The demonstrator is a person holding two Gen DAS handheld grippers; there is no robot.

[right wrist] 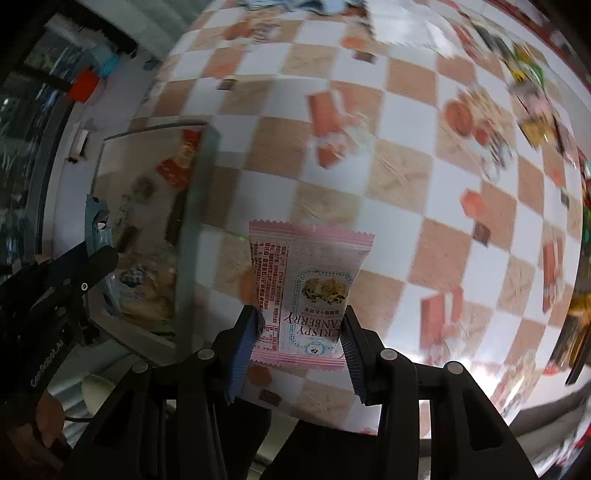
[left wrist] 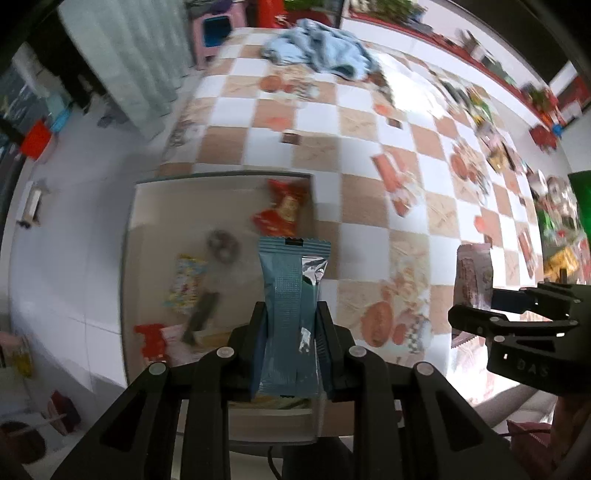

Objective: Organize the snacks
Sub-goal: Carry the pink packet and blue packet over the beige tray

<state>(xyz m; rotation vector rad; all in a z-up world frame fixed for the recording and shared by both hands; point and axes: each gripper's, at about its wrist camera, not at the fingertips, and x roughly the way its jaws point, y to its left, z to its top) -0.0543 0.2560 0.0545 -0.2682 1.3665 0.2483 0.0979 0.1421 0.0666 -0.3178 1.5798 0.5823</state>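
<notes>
My left gripper (left wrist: pixel 291 317) is shut on a teal-blue snack packet (left wrist: pixel 290 310) and holds it upright above a clear rectangular bin (left wrist: pixel 221 178). Several wrapped snacks lie in that bin, among them a red one (left wrist: pixel 282 212). In the right wrist view my right gripper (right wrist: pixel 301 325) is shut on a pink cranberry snack packet (right wrist: pixel 306 291), over the checkered tablecloth (right wrist: pixel 399 173) just right of the bin (right wrist: pixel 192 229). Each gripper shows in the other's view: the right gripper (left wrist: pixel 476 317) at the right edge, the left gripper (right wrist: pixel 94 254) at the left edge.
More loose snacks lie scattered along the table's right side (left wrist: pixel 495 147), with an orange packet (right wrist: pixel 325 110) near the middle. A light blue cloth (left wrist: pixel 321 48) is heaped at the far end. A pink stool (left wrist: pixel 214 33) and a red container (left wrist: pixel 35 138) stand on the floor beyond.
</notes>
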